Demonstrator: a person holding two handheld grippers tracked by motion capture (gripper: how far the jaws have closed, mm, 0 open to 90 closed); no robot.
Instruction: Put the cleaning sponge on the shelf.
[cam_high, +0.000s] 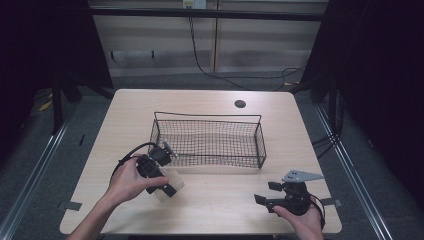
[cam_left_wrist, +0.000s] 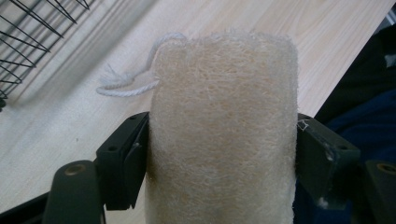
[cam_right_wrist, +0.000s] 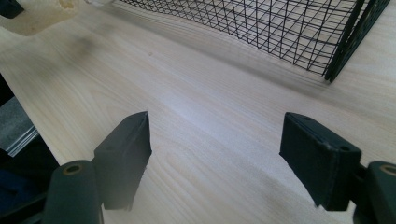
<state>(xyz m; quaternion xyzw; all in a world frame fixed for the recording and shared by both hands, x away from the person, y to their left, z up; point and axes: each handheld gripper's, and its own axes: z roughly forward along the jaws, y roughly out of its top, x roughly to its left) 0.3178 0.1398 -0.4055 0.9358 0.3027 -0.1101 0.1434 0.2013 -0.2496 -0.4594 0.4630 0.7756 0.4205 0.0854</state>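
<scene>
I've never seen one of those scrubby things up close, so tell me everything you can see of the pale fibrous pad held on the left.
The pale cream, oblong loofah pad looks like coarse woven plant fibre, fuzzy at its edges. A white string loop with a frayed knot hangs from one top corner. The left tool is shut on it, one black pad pressing each long side, so it sticks out past the jaws. It sits over the light wooden table, just in front of the black wire mesh basket, not in it.
</scene>
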